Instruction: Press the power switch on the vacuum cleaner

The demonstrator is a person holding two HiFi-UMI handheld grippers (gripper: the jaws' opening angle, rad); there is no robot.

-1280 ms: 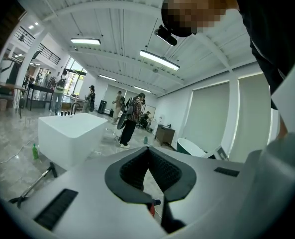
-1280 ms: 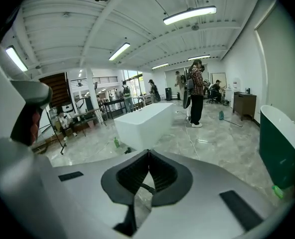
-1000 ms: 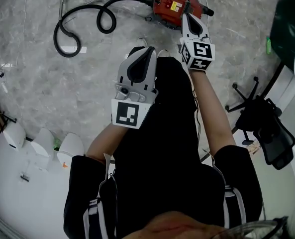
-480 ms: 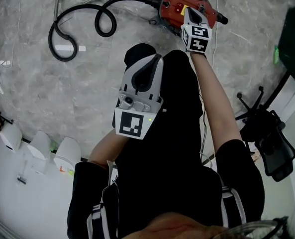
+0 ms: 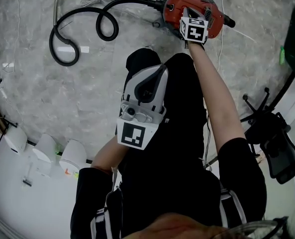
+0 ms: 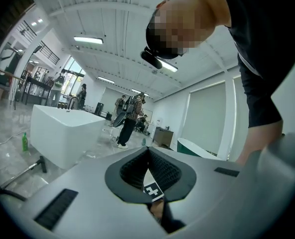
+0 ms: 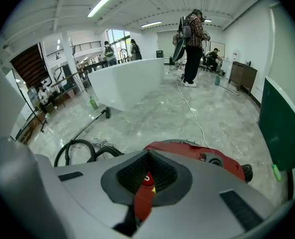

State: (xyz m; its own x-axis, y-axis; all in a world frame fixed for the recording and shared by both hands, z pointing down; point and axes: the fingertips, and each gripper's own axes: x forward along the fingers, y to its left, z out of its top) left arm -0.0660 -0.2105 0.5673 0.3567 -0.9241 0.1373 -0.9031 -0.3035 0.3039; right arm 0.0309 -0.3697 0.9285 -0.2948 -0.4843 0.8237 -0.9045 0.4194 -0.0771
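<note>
Red vacuum cleaner (image 5: 173, 4) sits on the floor (image 5: 87, 93) in front of the person, black hose (image 5: 82, 21) curling off to its left. The right gripper (image 5: 186, 15) has its jaws together, tips pointing down at the vacuum's top, with the red power switch (image 7: 146, 179) just under them; contact can't be told. Left gripper (image 5: 162, 69) also has its jaws together and empty, held over the person's lap, well apart from the vacuum.

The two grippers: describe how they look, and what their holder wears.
The left gripper and right gripper are pale grey with black ribbed pads. Each carries a white cube of black square markers. The person wears black short-sleeved clothing with white stripes.
</note>
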